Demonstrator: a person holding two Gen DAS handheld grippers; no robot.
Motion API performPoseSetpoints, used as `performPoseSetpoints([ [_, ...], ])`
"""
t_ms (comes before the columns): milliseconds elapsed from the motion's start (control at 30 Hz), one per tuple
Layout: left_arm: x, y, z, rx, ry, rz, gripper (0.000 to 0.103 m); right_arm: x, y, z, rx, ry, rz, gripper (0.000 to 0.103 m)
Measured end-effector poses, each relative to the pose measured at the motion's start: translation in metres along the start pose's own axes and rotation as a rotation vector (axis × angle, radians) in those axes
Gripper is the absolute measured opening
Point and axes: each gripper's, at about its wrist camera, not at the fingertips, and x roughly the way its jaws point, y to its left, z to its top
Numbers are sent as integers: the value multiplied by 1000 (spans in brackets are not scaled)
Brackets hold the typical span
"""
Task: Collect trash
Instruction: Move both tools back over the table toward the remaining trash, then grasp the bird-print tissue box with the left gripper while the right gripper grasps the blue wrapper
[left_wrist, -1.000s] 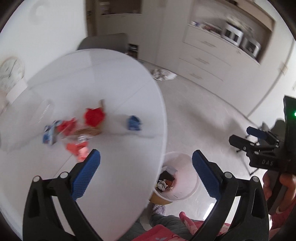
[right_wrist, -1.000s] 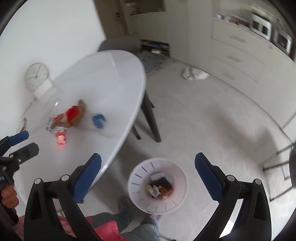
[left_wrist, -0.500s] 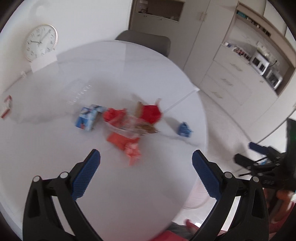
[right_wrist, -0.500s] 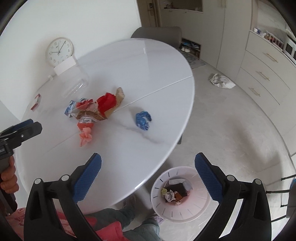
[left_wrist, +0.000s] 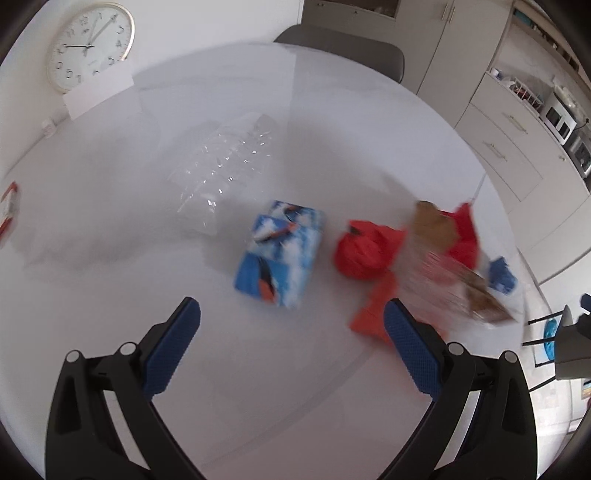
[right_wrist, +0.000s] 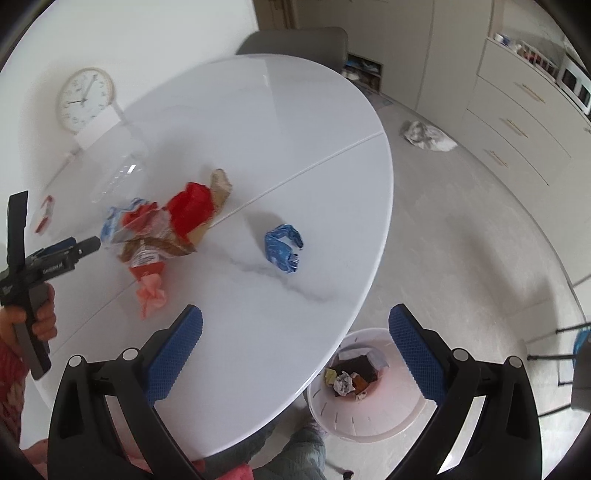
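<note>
Trash lies on the white oval table (right_wrist: 266, 122): a blue printed carton (left_wrist: 280, 253), a red crumpled wrapper (left_wrist: 364, 251), a clear and brown bag (left_wrist: 454, 291), an orange-pink wrapper (right_wrist: 149, 291), a blue crumpled wrapper (right_wrist: 282, 249) and a clear plastic bottle (left_wrist: 225, 162). My left gripper (left_wrist: 291, 345) is open just in front of the blue carton, nothing between its fingers. My right gripper (right_wrist: 295, 350) is open over the table's near edge, above the white waste bin (right_wrist: 354, 387) that holds several scraps on the floor.
A round clock (left_wrist: 90, 46) leans at the wall behind the table. A small red and white pack (left_wrist: 9, 205) lies at the table's left edge. A grey chair (right_wrist: 295, 40) stands at the far side. A crumpled white scrap (right_wrist: 428, 134) lies on the floor by the drawers (right_wrist: 524, 110).
Both grippers have swung from the bin side toward the table. The left one has moved in close over the trash pile, now facing the blue carton. Both stay open.
</note>
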Motion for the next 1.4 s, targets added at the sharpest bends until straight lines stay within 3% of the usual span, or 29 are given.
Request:
performPoseSetpoints([
  [133,33,5,12,62,40,-18,92,14,-1,4,30,31,-33,100],
  [300,57,4,15,110,54,-47,62,32,1,14,27,47,-32,100],
  [400,60,2,15,132,44,-59,50,45,4,23,16,57,-10,100],
  [500,58,3,17,137,40,-76,49,62,8,31,-2,64,13,100],
  [733,25,7,12,97,-23,-85,48,104,13,51,-52,91,-18,82],
  [800,10,7,8,78,-44,-83,48,115,13,54,-51,109,-29,71],
  [867,-8,5,3,66,-63,-73,48,126,13,55,-42,137,-25,48],
  [933,-28,2,-4,60,-84,-66,48,129,13,54,-29,150,-2,31],
  [1200,-91,-32,-30,80,-138,-84,48,86,-4,34,-9,82,51,28],
  [1400,-118,-86,-43,163,-164,-159,48,27,-50,-21,51,44,45,28],
])
